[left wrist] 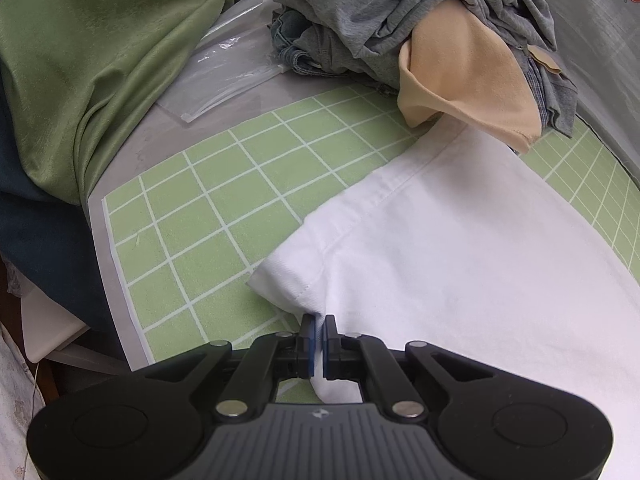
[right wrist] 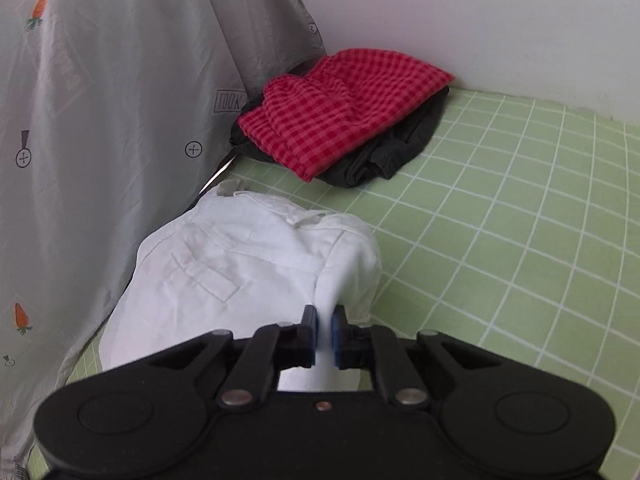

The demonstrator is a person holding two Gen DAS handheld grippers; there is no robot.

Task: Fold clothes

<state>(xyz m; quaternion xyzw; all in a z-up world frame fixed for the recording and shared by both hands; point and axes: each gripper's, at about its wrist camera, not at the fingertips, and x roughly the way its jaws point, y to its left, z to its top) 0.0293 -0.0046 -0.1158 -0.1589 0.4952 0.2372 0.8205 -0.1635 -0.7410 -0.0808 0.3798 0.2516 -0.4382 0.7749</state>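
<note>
Nearest to the cameras, the left tongs (left wrist: pixel 319 334) are pinched on the hem corner of the white trousers (left wrist: pixel 460 248), and the right tongs (right wrist: pixel 324 330) are pinched on a bunched fold of the same trousers near the waistband, so the garment lies stretched on the green grid mat (left wrist: pixel 208 216) of the table. I judge that a fold of this piece is in hand, and the next move asks both tongs to carry their ends together evenly, keeping the cloth taut. Beyond the trousers lie a grey clothes pile (left wrist: pixel 400 20) and a red checked garment (right wrist: pixel 340 116).
</note>
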